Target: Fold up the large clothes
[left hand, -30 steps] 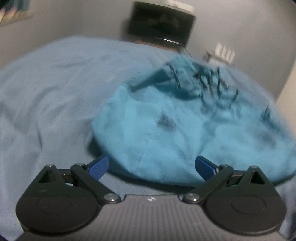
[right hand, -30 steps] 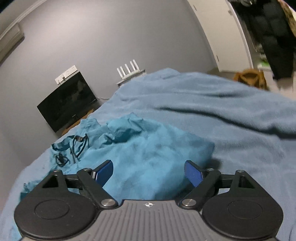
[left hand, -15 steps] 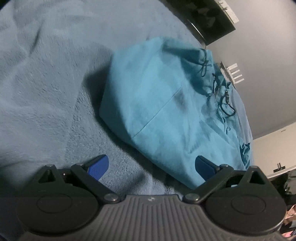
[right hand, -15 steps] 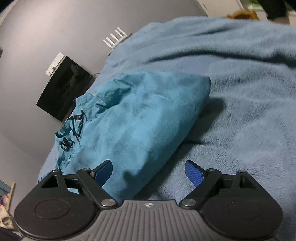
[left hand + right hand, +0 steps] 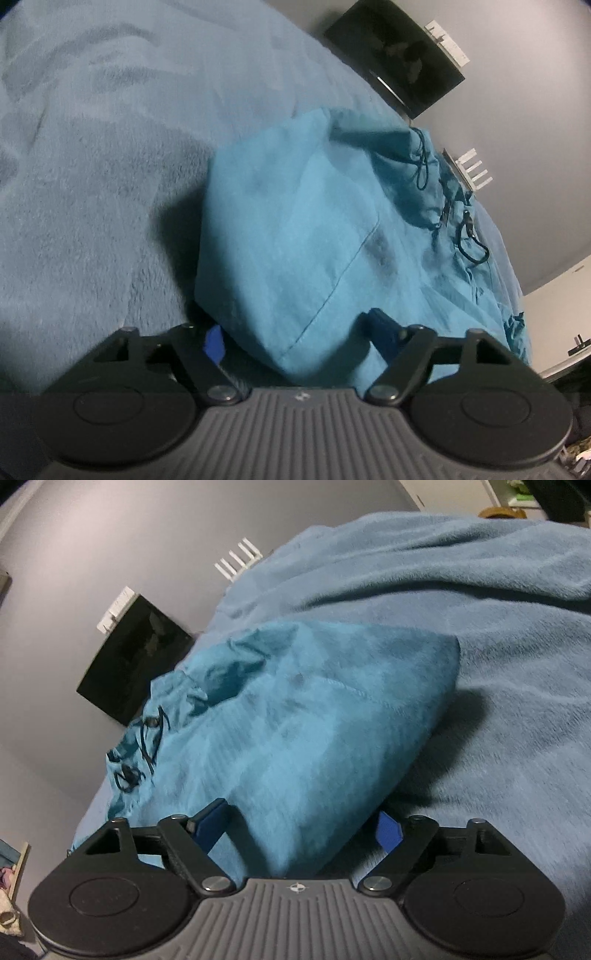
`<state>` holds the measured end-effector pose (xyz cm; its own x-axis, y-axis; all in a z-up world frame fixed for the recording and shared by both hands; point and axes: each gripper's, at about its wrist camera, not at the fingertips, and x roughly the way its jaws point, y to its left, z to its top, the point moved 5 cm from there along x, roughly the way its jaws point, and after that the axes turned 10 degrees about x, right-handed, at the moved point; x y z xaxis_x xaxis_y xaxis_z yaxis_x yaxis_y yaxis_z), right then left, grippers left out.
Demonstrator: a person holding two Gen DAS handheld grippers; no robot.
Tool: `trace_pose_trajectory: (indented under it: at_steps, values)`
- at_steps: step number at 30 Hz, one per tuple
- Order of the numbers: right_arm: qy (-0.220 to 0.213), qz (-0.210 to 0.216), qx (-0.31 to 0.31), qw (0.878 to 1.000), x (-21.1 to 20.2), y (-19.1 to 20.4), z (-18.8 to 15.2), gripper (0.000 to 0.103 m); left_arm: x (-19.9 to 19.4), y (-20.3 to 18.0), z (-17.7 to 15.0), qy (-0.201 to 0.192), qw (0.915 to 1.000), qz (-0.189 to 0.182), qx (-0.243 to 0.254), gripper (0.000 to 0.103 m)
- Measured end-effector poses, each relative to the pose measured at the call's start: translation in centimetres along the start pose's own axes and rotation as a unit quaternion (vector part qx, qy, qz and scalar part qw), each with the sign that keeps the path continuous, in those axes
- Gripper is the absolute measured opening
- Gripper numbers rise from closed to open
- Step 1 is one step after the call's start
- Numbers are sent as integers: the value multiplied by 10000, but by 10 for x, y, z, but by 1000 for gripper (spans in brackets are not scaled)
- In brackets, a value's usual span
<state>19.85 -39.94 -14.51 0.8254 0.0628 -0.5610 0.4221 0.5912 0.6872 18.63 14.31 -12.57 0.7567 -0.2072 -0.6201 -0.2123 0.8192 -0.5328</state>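
A teal garment [image 5: 295, 221] lies folded over on a blue-grey fleece blanket [image 5: 92, 184], with black drawstrings [image 5: 469, 240] at its far end. The near left corner of the garment sits between the jaws of my left gripper [image 5: 297, 332], which are closing; the pads are still wide apart. In the right wrist view the same garment [image 5: 295, 720] shows its near right corner between the jaws of my right gripper [image 5: 299, 825], also closing and still wide. Both grippers point down at the garment's near edge, low over the blanket [image 5: 498, 664].
A black screen [image 5: 395, 55] stands against the grey wall beyond the bed, also in the right wrist view [image 5: 133, 664]. A white router [image 5: 472, 170] with antennas sits beside it. Blanket folds rise at the far right [image 5: 443, 554].
Both grippers have dropped and moved in to the garment's near edge; its corners now lie between the jaws. The left jaws have narrowed clearly, the right slightly. Both views have rolled.
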Motion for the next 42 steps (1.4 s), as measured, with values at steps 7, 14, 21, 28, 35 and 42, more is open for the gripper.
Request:
trace_pose_trajectory:
  at_steps: [7,14,21,28,35,42]
  values:
    - [-304,198,350,9987,15,-7,10,80,14,-3,2,-346,9991,14,228,70]
    - [-506,251,118,9983,25,1,8,37,9,-18,6,-513,9977,2,436,19]
    - [-577,323,-196,9976,1,24,-2,13,-30,-26,11,-670,9966,17,476,10]
    - [-242,366,-453,9980,-51,40,-18,10,-81,-21,13,-461,9947,361,842,10]
    - [329,231,-403,9984,-109,33,-39,10,-140,2,7,-65,9980,415,476,10]
    - [432,-19,-698,9966,-134,38,-43,17,-157,13,-3,460,9941,871,458,22]
